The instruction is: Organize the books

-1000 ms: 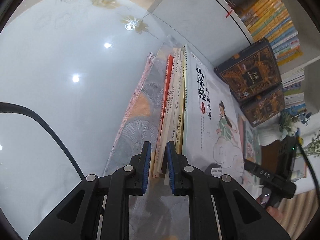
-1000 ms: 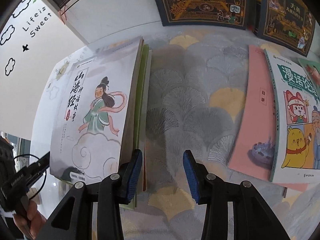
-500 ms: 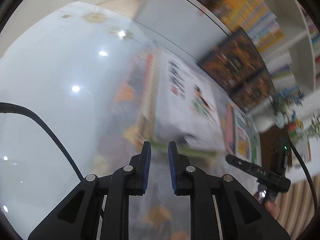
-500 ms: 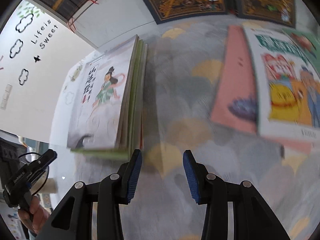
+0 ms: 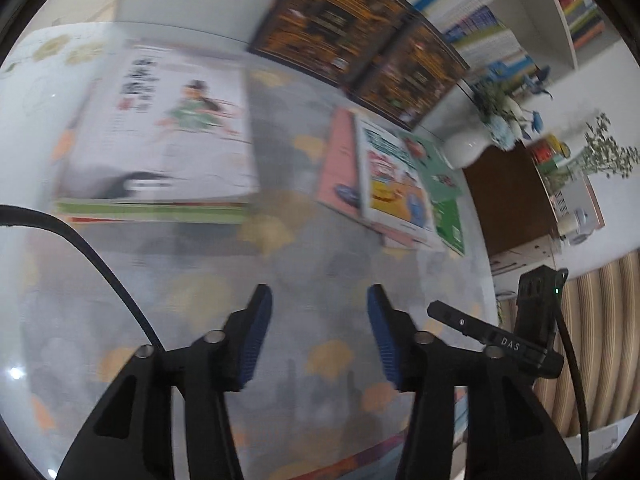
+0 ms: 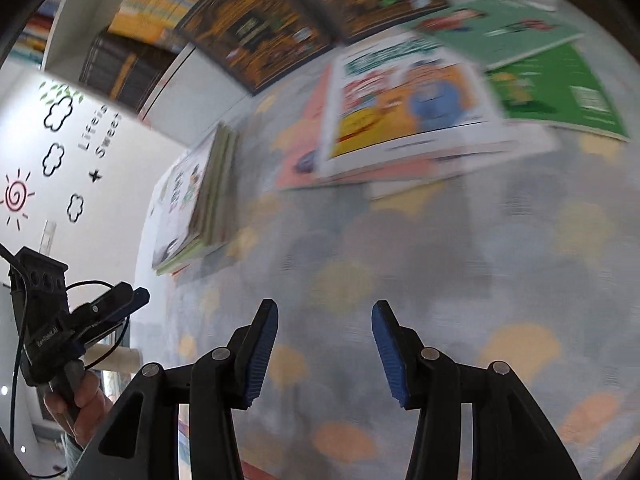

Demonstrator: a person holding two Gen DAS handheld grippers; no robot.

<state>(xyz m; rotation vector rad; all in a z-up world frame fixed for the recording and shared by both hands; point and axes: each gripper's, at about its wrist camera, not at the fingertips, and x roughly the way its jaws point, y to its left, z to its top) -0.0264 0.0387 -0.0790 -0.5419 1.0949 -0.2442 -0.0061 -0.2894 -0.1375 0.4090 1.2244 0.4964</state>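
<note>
Both claws empty above patterned cloth [image 5: 304,240]

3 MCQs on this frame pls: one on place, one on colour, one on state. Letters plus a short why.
1. Where does the stack topped by the white-cover book lie relative to the fanned-out books, in the left wrist view?
A. To their left
B. On top of them
C. To their right

2. What colour is the bottom cover of the fanned-out books, the one showing at their left edge?
A. Black
B. Pink
C. Purple

3. What state is the left gripper in?
A. Shut on a book
B. Open, nothing between its fingers
C. Shut on the cloth

Answers:
1 A: the stack lies left of the fan, with a strip of patterned tablecloth between them.
2 B: a pink cover shows under the cartoon cover.
3 B: its jaws have just been opening, and only cloth shows between the blue fingers.
</note>
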